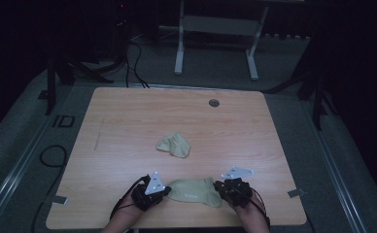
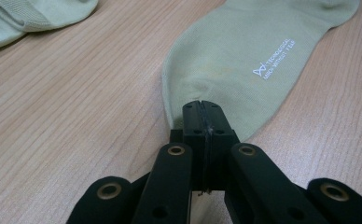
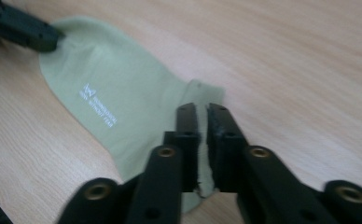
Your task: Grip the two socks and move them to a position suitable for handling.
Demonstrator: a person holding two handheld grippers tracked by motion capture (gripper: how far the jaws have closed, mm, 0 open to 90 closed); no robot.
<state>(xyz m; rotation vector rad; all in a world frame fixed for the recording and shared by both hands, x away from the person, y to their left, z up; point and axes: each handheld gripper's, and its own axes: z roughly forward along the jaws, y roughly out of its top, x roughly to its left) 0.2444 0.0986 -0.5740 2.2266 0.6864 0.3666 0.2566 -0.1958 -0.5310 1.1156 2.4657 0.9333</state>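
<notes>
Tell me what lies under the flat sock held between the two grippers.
The flat sock lies straight on the wooden table; bare wood borders it on all sides. The left gripper and right gripper pinch its two ends. The wood directly beneath the fabric is covered, so anything there stays hidden.

The table [image 1: 128, 111] has a light wood top with rounded corners. A small round grey cap [image 1: 214, 102] sits near its far edge. The table stands on a grey floor [image 1: 211, 63]. Behind it is a white frame [image 1: 215, 34] with 2 legs and flat feet. Black cables [image 1: 135, 63] run over the floor at the far left, and 1 more cable [image 1: 53, 156] loops by the table's left side. Black stands [image 1: 55, 77] rise at the left and right. The room around is very dark. Light falls mostly on the table.
</notes>
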